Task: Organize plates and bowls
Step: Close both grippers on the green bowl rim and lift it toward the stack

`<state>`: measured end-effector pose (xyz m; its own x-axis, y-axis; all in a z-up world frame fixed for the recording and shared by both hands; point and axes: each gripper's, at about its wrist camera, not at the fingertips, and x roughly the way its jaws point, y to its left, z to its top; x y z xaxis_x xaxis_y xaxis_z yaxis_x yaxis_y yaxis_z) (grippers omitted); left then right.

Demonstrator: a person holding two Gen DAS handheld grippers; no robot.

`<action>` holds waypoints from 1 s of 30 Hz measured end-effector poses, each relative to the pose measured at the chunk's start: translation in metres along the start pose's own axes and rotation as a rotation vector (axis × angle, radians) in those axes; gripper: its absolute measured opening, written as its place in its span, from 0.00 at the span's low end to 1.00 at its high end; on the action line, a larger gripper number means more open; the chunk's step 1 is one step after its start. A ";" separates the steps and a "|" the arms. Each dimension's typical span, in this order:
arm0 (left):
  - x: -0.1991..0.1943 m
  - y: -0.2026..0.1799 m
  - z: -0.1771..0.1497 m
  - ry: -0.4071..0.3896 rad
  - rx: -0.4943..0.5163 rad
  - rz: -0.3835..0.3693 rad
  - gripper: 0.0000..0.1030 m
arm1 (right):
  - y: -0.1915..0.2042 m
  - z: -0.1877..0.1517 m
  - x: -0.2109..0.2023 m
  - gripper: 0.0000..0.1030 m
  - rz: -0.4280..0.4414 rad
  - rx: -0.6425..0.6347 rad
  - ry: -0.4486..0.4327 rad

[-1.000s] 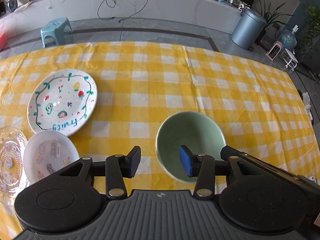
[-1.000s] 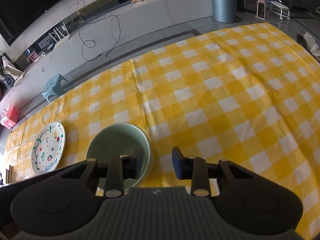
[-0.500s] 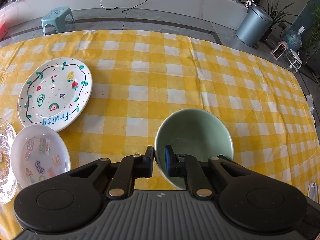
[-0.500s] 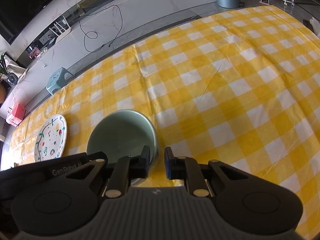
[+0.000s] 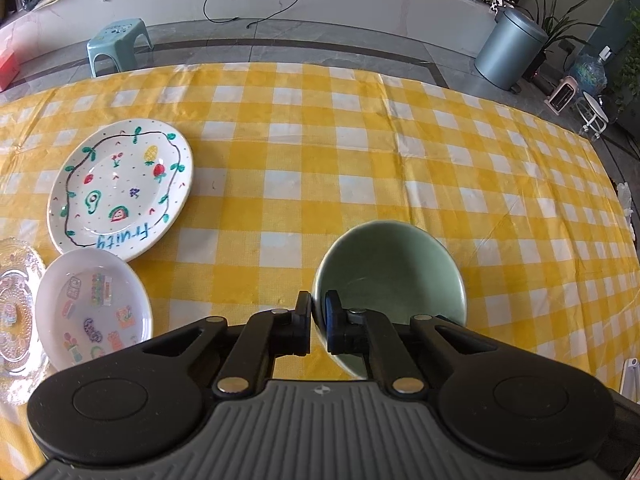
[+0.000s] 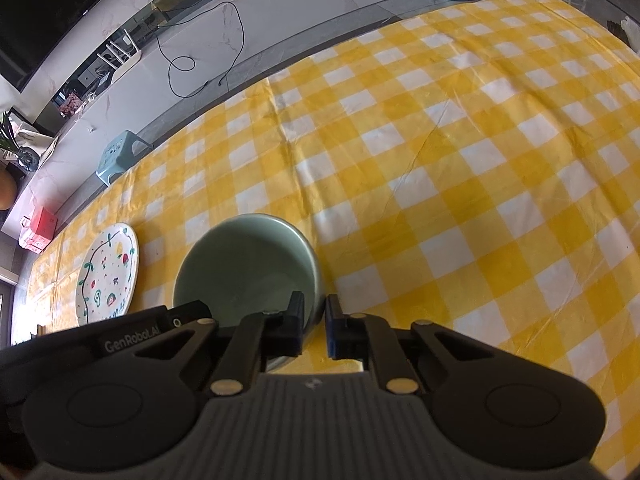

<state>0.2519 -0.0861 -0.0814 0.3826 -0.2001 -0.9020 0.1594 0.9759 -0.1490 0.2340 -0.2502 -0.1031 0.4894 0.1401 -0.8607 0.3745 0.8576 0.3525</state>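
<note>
Yellow-and-white checked cloth (image 5: 320, 168) is spread over the table on which everything rests. Nearest, the green bowl (image 5: 392, 272) is gripped on two sides of its rim: the left gripper (image 5: 318, 318) is clamped on the near left edge, one finger inside and one outside, and the right gripper (image 6: 314, 322), whose jaws have just been closing, is pinched on the right edge. Left of the bowl, a small white sticker-patterned dish (image 5: 94, 312) and a clear glass plate (image 5: 16, 316) are seen. Farther back lies the fruit-painted plate (image 5: 120, 184). Beyond the table, a teal stool (image 5: 118, 42) and a grey bin (image 5: 510, 54) stand on the floor.
</note>
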 end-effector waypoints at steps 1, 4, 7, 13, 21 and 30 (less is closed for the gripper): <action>-0.002 0.001 -0.001 -0.002 0.000 0.004 0.06 | 0.001 -0.001 -0.001 0.08 0.006 -0.001 0.003; -0.011 0.005 -0.005 -0.008 -0.008 0.006 0.06 | 0.005 -0.004 -0.008 0.07 0.019 -0.020 -0.004; -0.024 0.008 -0.010 -0.018 -0.009 0.015 0.06 | 0.006 -0.009 -0.017 0.08 0.043 -0.021 0.005; -0.056 0.017 -0.028 -0.043 -0.024 0.041 0.06 | 0.012 -0.025 -0.039 0.08 0.099 -0.026 0.025; -0.108 0.038 -0.056 -0.114 -0.074 0.068 0.06 | 0.035 -0.061 -0.082 0.08 0.167 -0.097 -0.016; -0.159 0.072 -0.098 -0.175 -0.183 0.079 0.06 | 0.061 -0.100 -0.127 0.08 0.239 -0.189 -0.027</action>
<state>0.1132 0.0247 0.0118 0.5419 -0.1189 -0.8320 -0.0384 0.9854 -0.1658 0.1161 -0.1664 -0.0086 0.5676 0.3376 -0.7509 0.0943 0.8794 0.4667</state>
